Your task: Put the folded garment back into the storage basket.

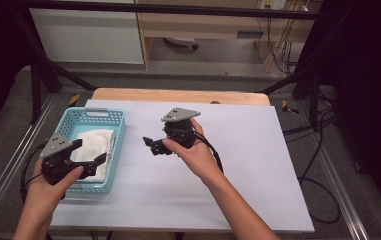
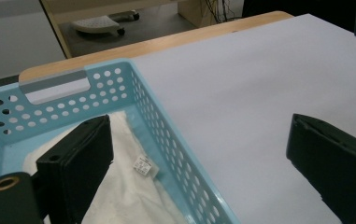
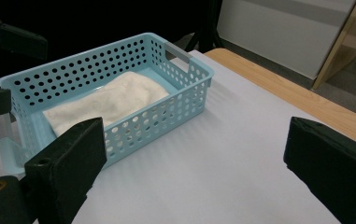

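both grippers were open and empty. the folded cloth [image 1: 94, 150] lay in the basket [image 1: 100, 117] at the table's left edge. the left gripper [image 1: 84, 154], straddling the rim, risked snagging and tipping it; the right gripper [image 1: 150, 145] hung mid-table.

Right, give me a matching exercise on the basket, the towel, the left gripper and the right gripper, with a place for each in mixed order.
Things:
1. basket
2. towel
3. left gripper
4. right gripper

Places:
A. over the middle of the white sheet
B. lying inside the basket
C. on the left part of the table
D. above the near end of the basket

Pairs: 1-C, 2-B, 3-D, 4-A
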A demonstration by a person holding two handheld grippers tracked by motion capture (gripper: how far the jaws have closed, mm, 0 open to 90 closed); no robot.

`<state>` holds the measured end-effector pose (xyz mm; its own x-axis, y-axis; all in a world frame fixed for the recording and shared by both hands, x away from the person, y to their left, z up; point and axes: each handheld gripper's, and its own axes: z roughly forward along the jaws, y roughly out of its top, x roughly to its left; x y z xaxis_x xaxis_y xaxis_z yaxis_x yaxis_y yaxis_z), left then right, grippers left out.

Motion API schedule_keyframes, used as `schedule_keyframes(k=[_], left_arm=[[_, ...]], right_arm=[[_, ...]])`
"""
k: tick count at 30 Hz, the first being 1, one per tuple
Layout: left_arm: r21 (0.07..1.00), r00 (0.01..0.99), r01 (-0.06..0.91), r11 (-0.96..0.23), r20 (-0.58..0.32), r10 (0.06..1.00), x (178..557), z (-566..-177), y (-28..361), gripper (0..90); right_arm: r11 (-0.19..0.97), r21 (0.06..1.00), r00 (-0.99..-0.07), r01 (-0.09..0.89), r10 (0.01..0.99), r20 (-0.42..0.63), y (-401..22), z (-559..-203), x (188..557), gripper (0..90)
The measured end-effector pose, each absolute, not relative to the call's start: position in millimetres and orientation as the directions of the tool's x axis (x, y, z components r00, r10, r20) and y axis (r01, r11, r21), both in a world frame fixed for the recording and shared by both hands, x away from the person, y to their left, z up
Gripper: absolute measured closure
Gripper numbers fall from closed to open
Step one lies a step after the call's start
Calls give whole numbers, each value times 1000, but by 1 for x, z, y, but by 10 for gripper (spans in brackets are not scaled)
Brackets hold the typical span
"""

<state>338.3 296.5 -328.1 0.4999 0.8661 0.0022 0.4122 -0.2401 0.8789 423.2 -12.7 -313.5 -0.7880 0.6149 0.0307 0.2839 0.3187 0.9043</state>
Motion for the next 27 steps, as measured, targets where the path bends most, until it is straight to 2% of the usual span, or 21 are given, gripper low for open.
schedule_keyframes(k=[27], left_arm=[[874,502,418,-246,3,865,337,-331,296,64]], right_arm=[[302,901,-748,312,663,37,-60,-305,432,61]])
